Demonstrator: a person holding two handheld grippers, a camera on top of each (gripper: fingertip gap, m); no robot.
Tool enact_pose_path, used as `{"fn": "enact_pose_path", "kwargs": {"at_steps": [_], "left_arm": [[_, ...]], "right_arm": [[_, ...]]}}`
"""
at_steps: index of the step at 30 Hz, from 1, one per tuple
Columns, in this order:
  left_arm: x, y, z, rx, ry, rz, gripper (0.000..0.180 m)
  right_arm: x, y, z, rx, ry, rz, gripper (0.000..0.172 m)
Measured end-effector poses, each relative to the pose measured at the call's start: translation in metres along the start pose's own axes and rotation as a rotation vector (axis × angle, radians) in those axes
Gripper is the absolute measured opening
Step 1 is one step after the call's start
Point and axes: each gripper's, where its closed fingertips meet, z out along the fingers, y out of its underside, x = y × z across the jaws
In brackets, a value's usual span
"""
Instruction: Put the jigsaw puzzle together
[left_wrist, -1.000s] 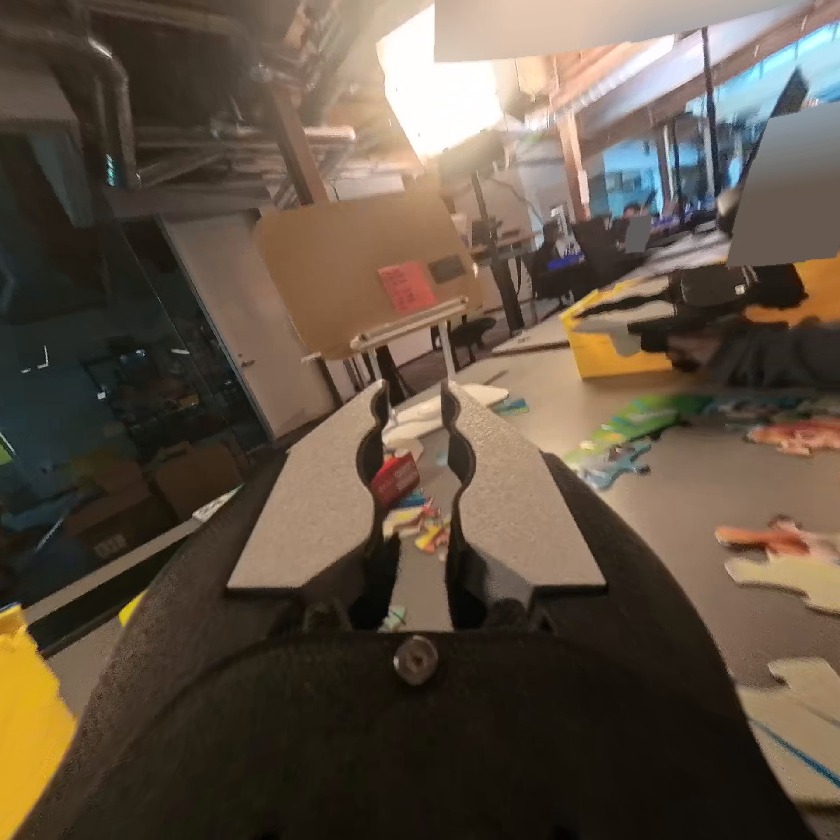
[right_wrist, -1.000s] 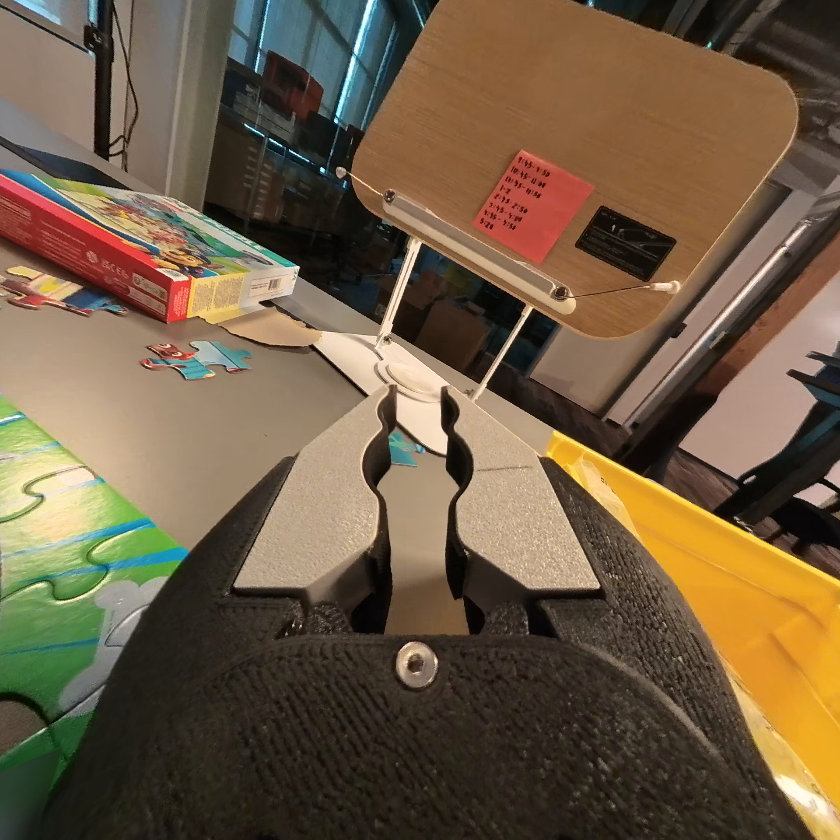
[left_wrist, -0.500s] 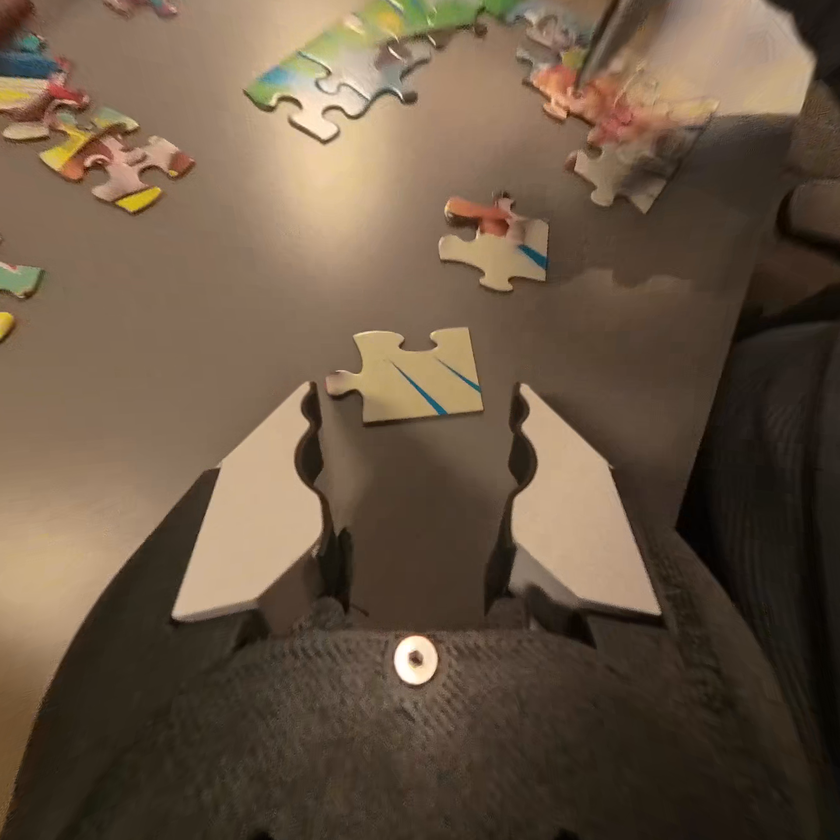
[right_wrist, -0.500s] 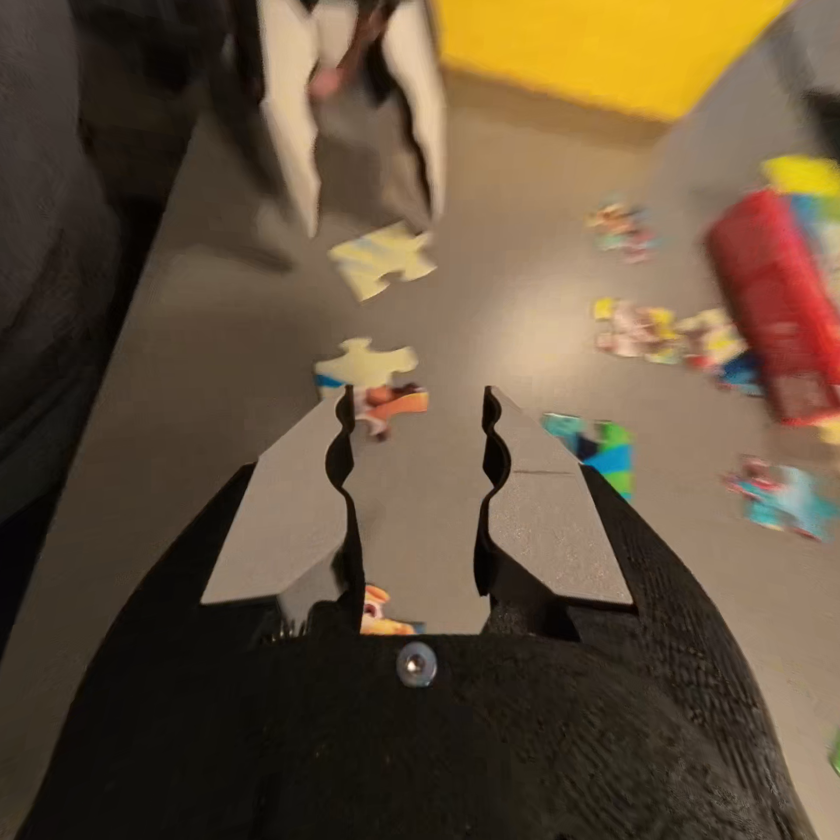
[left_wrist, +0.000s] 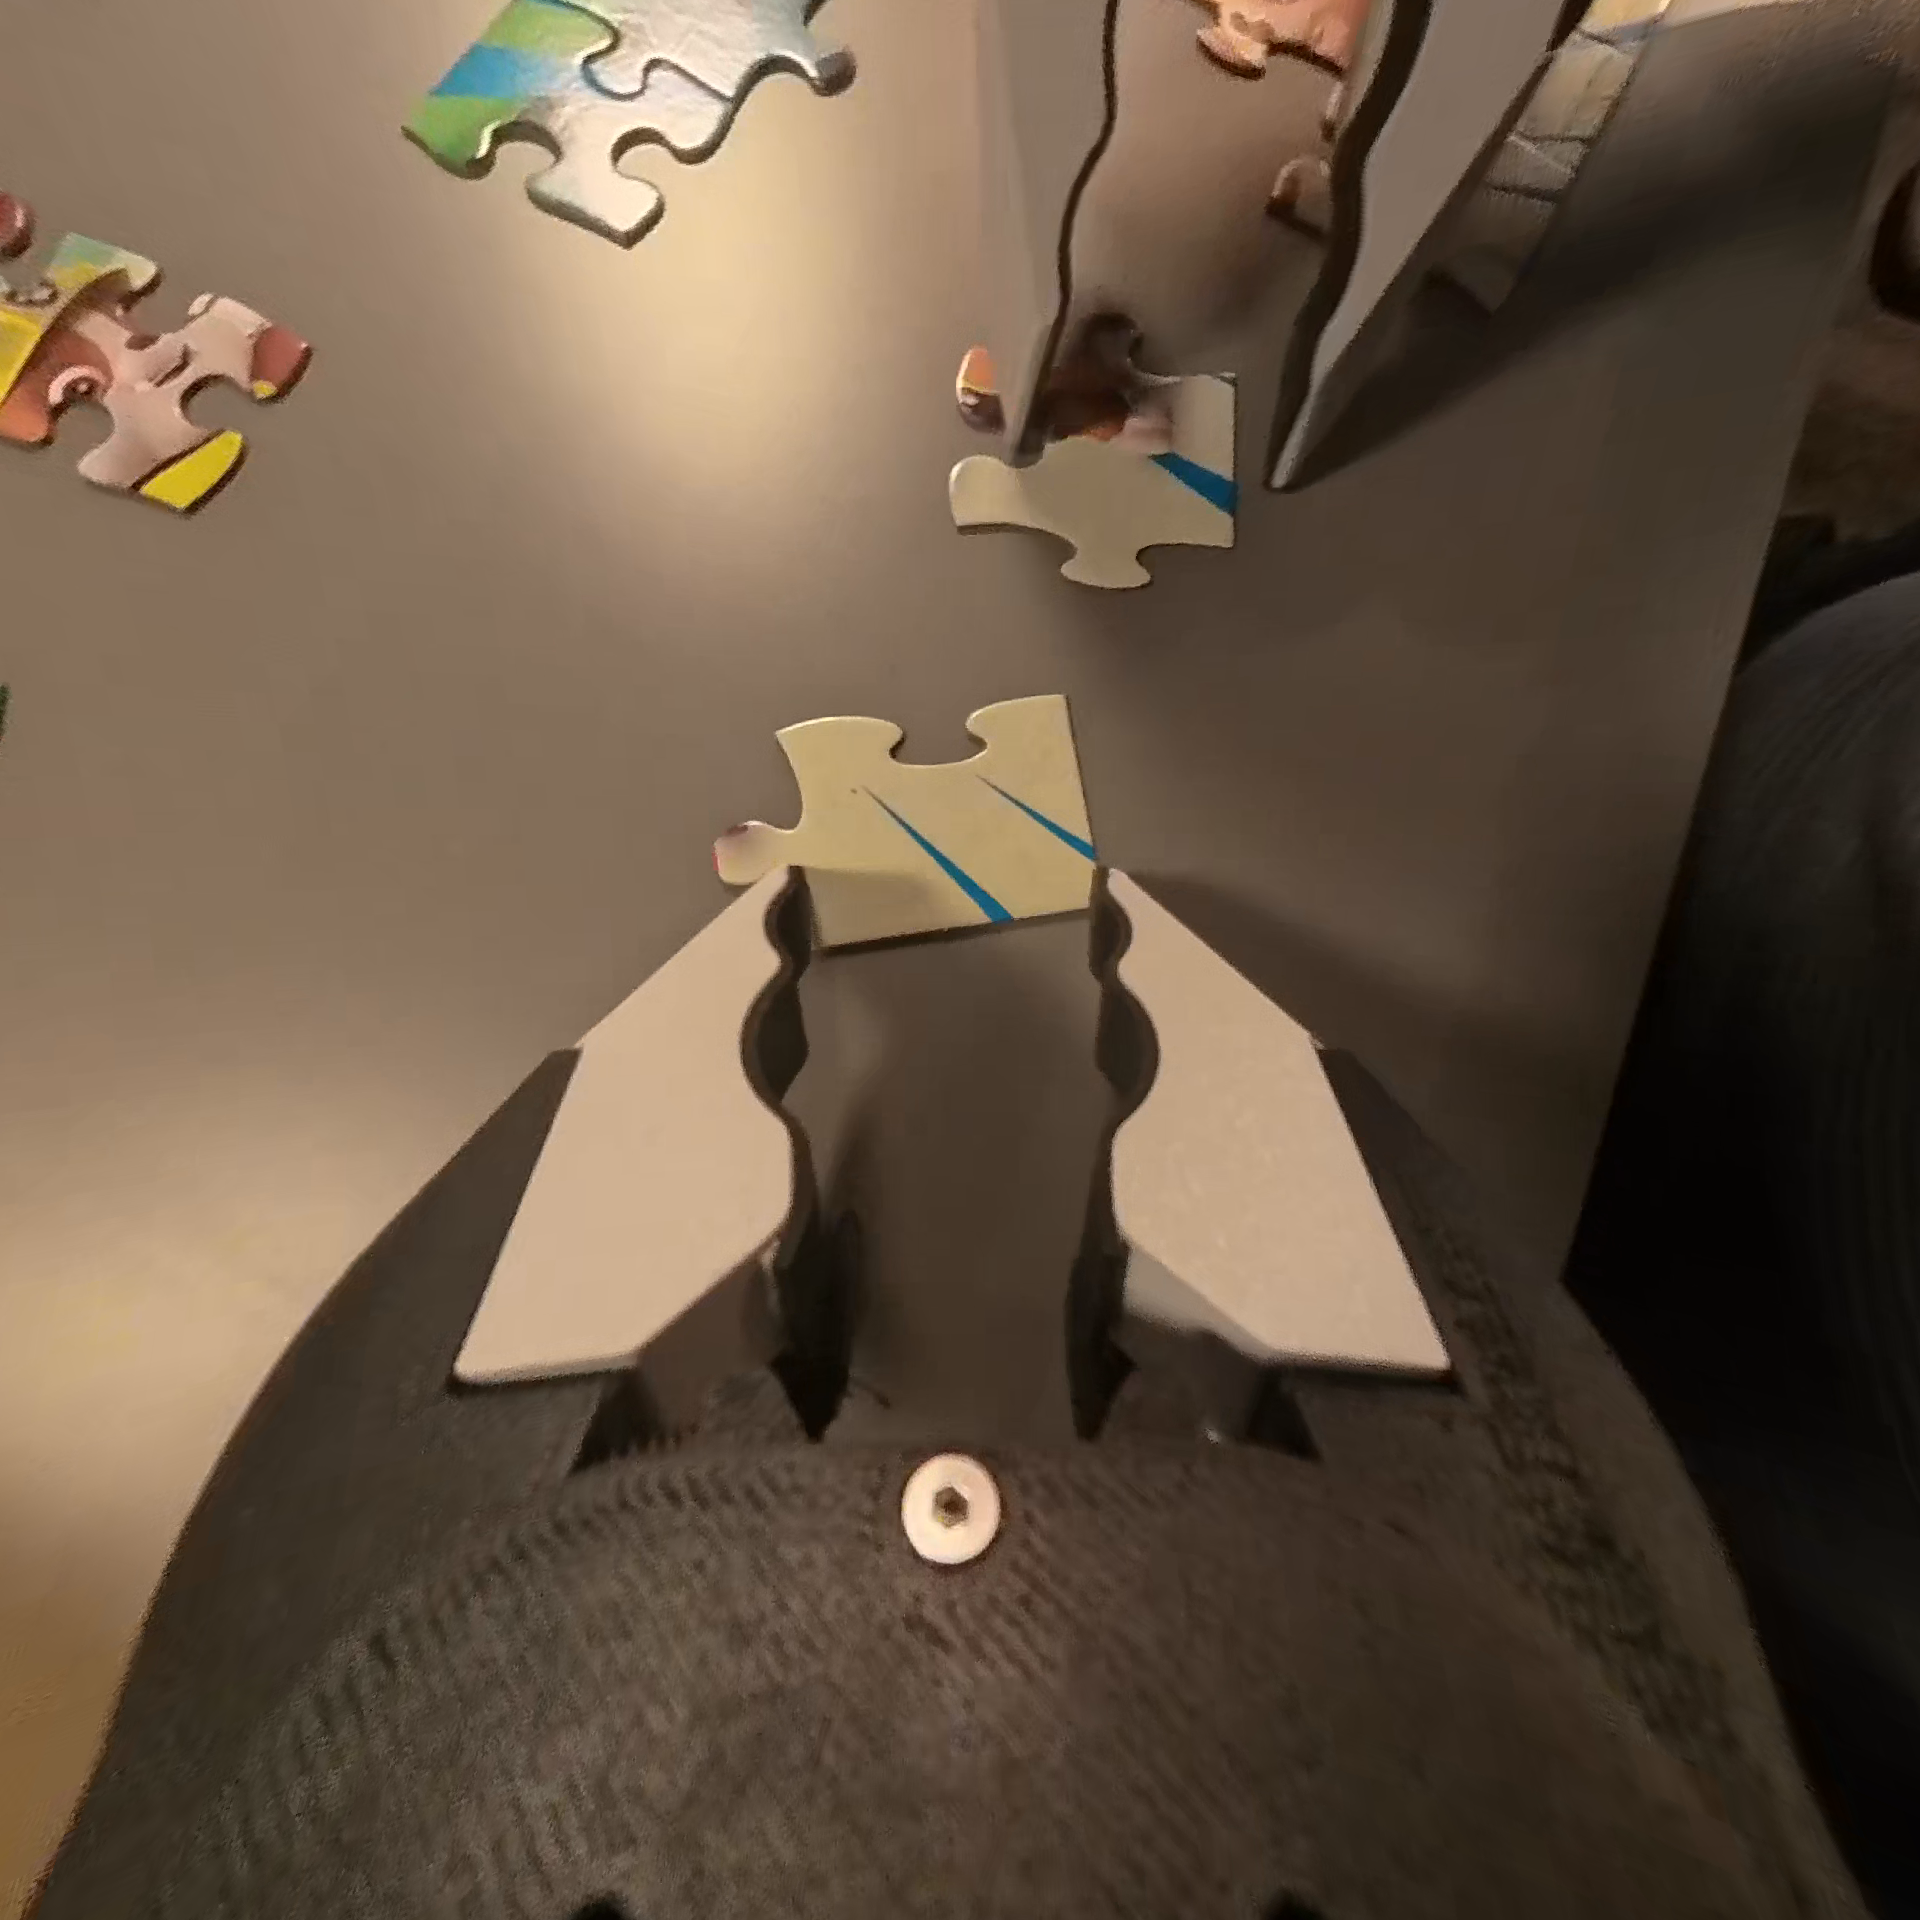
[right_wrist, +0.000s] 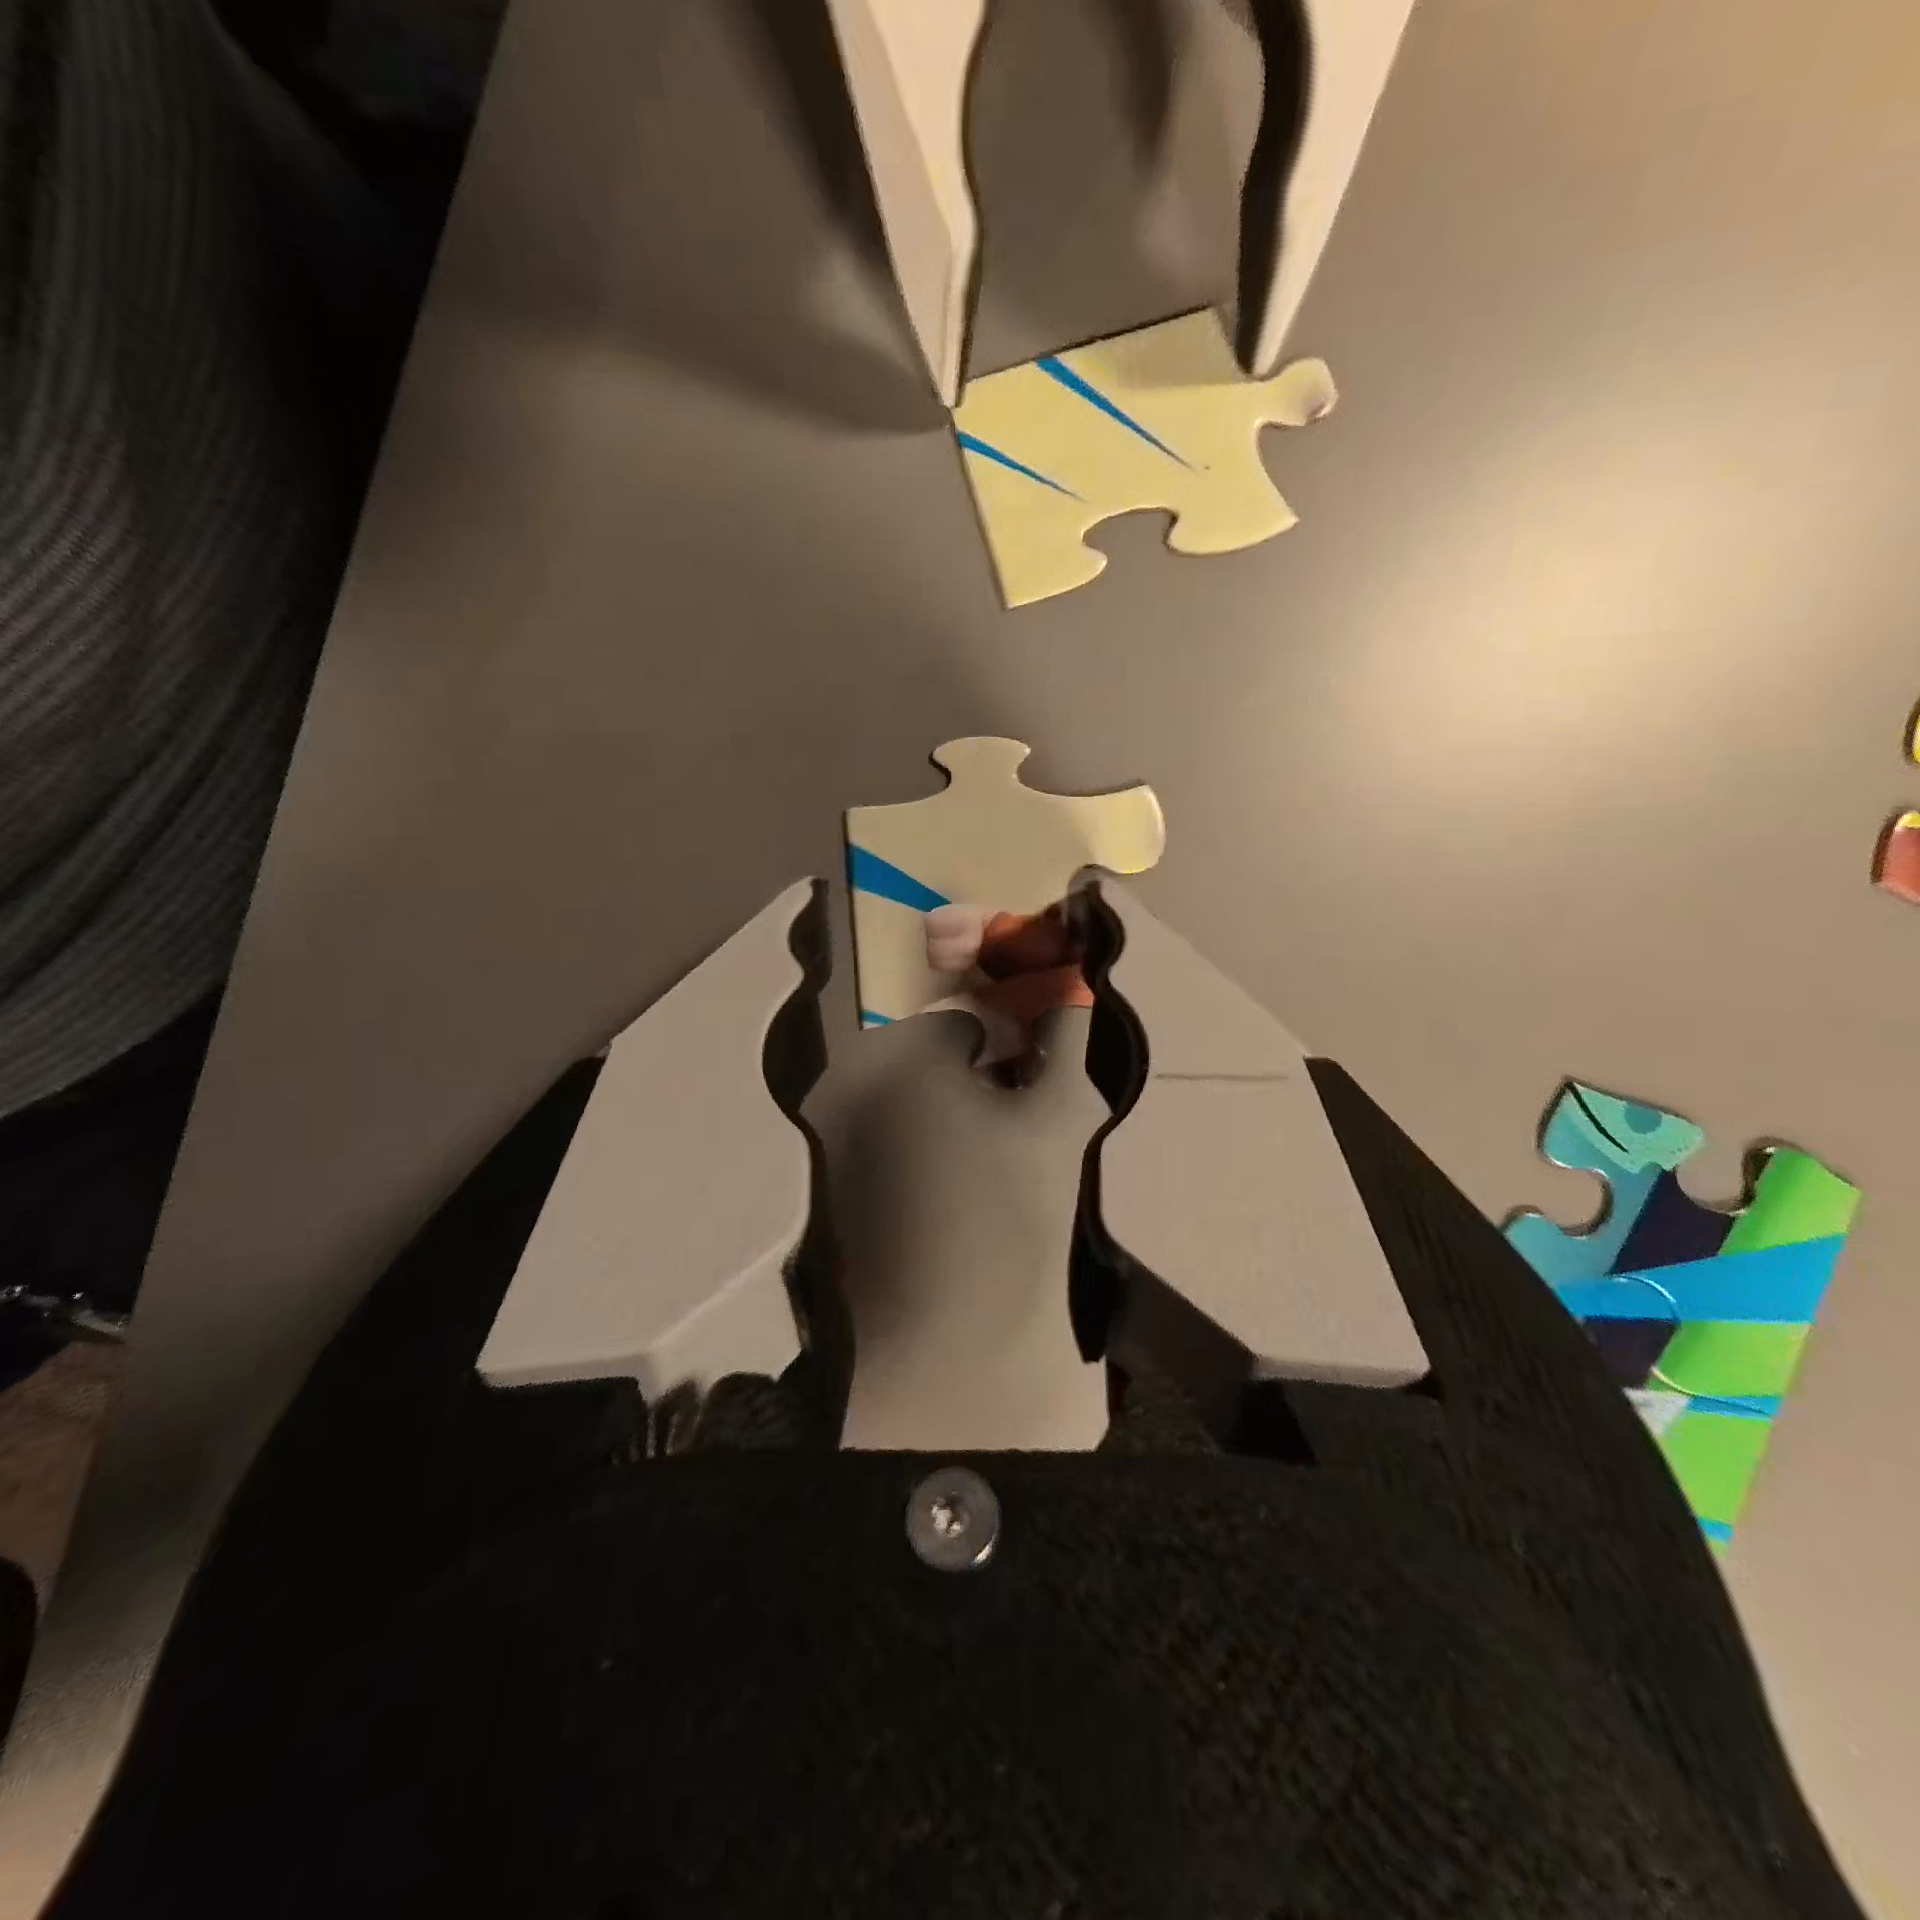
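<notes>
Both my tongs straddle puzzle pieces on the tabletop (left_wrist: 436, 727).
Left tongs (left_wrist: 951, 883) part-open around a cream blue-striped piece (left_wrist: 935, 821); right tongs (right_wrist: 961, 904) part-open around a cream-and-orange piece (right_wrist: 987, 883); whether either grips, I cannot tell.

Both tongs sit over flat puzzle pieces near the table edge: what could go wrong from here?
1. The cream piece with two blue streaks lies flat on the grey table. The left tongs straddle it, so closing may only push it along.
2. The cream and orange piece sits closer to one finger of the right tongs and may turn when squeezed.
3. Both pieces lie near the table edge and could slip off.
</notes>
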Motion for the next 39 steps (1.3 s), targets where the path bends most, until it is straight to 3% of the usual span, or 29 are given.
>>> {"fn": "enact_pose_path", "kwargs": {"at_steps": [8, 15, 17, 22, 28, 30, 39], "left_arm": [[0.017, -0.003, 0.003, -0.004, 0.149, 0.133, 0.045], [0.022, -0.010, 0.010, 0.004, 0.182, 0.167, 0.045], [0.023, -0.011, 0.011, 0.008, 0.184, 0.170, 0.045], [0.024, -0.014, 0.014, 0.013, 0.194, 0.178, 0.045], [0.027, -0.016, 0.016, 0.016, 0.220, 0.200, 0.045], [0.028, -0.018, 0.018, 0.013, 0.223, 0.203, 0.044], [0.026, -0.020, 0.019, 0.025, 0.190, 0.170, 0.044]], "right_arm": [[0.004, -0.004, 0.002, -0.020, 0.014, 0.052, 0.037], [0.006, -0.010, 0.004, 0.088, 0.012, 0.135, 0.019], [0.003, -0.012, 0.005, 0.109, 0.001, 0.146, 0.022], [0.004, -0.018, 0.003, 0.136, 0.040, 0.058, 0.076], [-0.001, -0.015, 0.011, 0.030, -0.006, -0.002, 0.068], [0.003, -0.015, 0.011, 0.020, -0.008, 0.001, 0.059], [0.003, -0.016, 0.010, 0.036, 0.032, 0.086, 0.055]]}}
